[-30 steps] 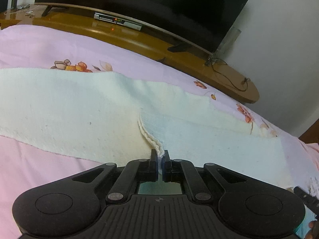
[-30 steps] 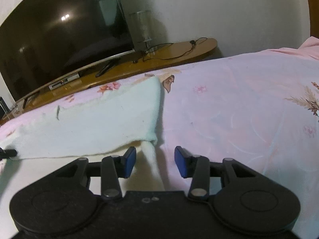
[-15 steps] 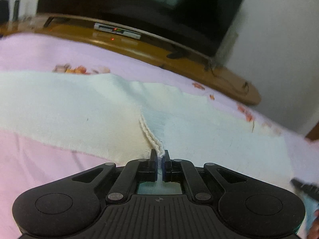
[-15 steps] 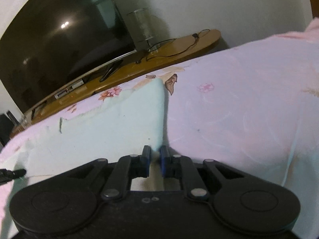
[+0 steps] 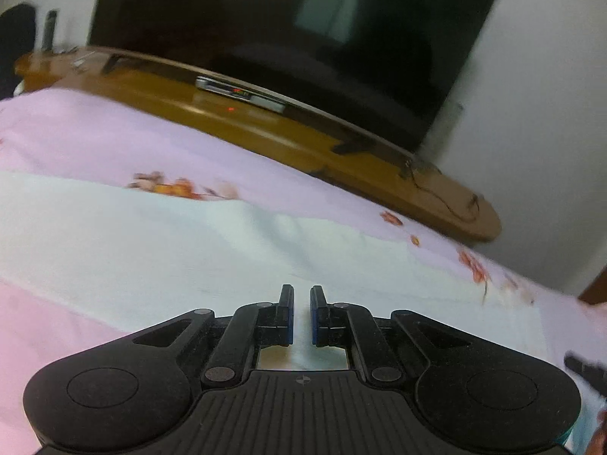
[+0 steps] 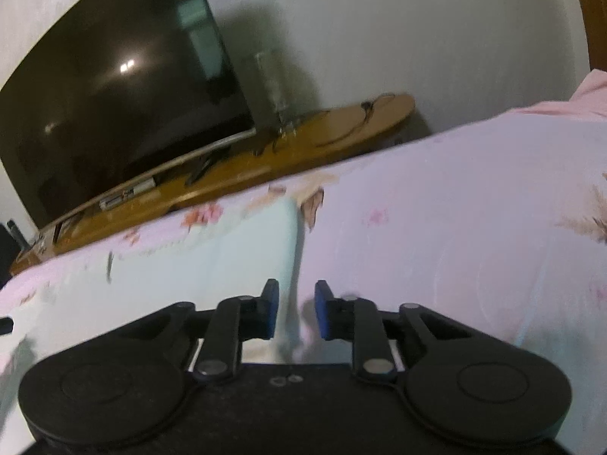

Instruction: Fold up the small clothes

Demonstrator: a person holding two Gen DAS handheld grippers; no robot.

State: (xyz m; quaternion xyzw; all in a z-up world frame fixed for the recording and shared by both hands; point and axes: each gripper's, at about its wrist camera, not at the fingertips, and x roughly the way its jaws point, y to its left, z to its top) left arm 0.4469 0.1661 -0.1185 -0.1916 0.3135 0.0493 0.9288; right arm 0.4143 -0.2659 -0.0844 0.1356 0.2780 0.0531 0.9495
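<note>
Two hand-held grippers hover low over a pale cream cloth that lies spread flat on a bed covered by a pink floral sheet. Left hand-held gripper: jaws parted by a narrow gap, nothing pinched between them, cloth directly beneath. Right hand-held gripper: jaws spread somewhat wider, straddling the cloth's right-hand edge, which runs away from the camera between the two blue pads; no fabric is gripped. Both views are motion-blurred, so fine creases and the layering of the cloth cannot be read with certainty. In the background a dark television stands on a curved wooden stand against the wall.

Step in hand, as judged from the layout: a release, with the cloth laid down and both tools free of it. How many folds it already carries cannot be told. The next move would call for choosing two matching corners or edge points, lowering each tool until one pad slips under the fabric, then closing on all layers together so that they lift evenly.
</note>
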